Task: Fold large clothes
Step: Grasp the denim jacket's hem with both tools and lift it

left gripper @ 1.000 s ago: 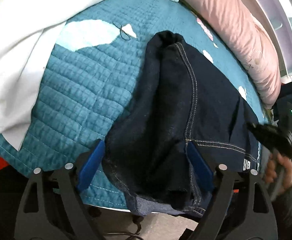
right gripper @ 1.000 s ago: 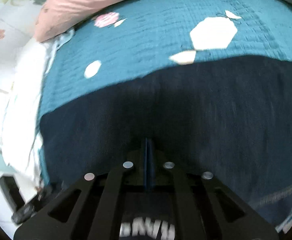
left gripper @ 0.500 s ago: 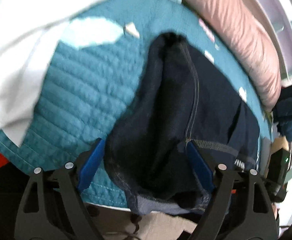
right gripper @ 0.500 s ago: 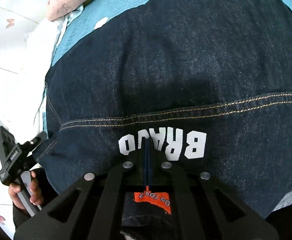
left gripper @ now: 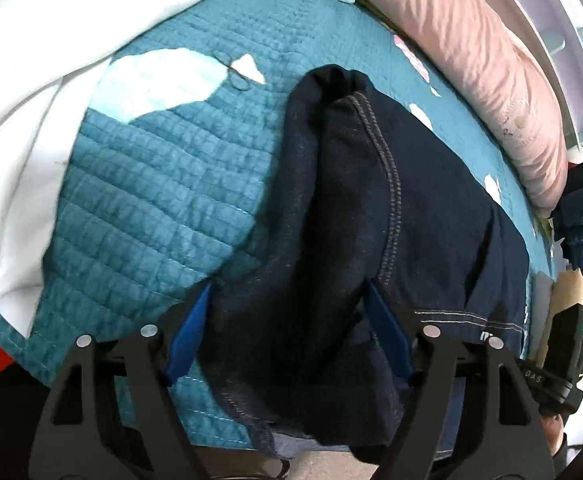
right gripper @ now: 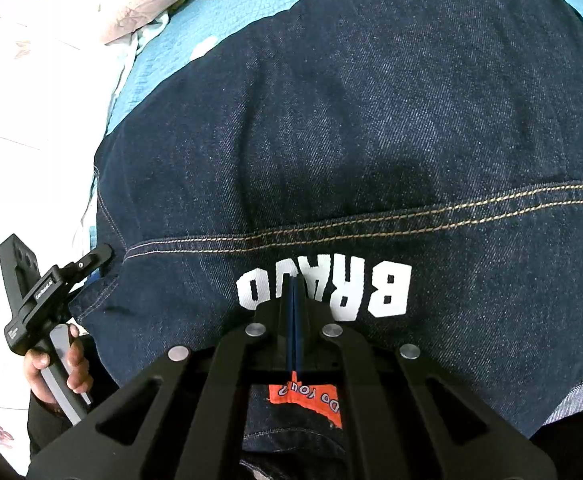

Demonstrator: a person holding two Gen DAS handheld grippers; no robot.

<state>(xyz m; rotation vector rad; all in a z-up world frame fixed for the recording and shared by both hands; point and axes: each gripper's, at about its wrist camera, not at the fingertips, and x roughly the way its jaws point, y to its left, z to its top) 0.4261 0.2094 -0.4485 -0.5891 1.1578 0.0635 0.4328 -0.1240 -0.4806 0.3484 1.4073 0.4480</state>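
Nearest the left camera, the left tool (left gripper: 287,324) has its blue pads (left gripper: 187,336) spread wide with a thick bunched fold of the jacket (left gripper: 371,208) sitting between them. The jaws have just been closing in on it, and the cloth seems to brush both pads, but I can't really tell if they're pressing yet, so I'd call it released for now. On the right camera, the right tool (right gripper: 293,320) is clenched flat, pads together with nothing between them, its tip over the white "BRAVO" print (right gripper: 323,288) on the denim. Whether the tip actually touches the cloth is hard to say. An orange patch (right gripper: 303,400) shows just under that tool, close to the camera.

At the left edge of the right view, a hand (right gripper: 57,364) grips the handle of the left tool, which sits at the jacket's edge.

The dark denim jacket lies spread on the bed, on a teal quilt (left gripper: 151,200) with white shapes. A double line of tan stitching (right gripper: 371,228) runs across it above the lettering. Farther back, a white sheet (left gripper: 31,80) covers the quilt's left side, and a pink pillow (left gripper: 471,52) lies along the far edge.
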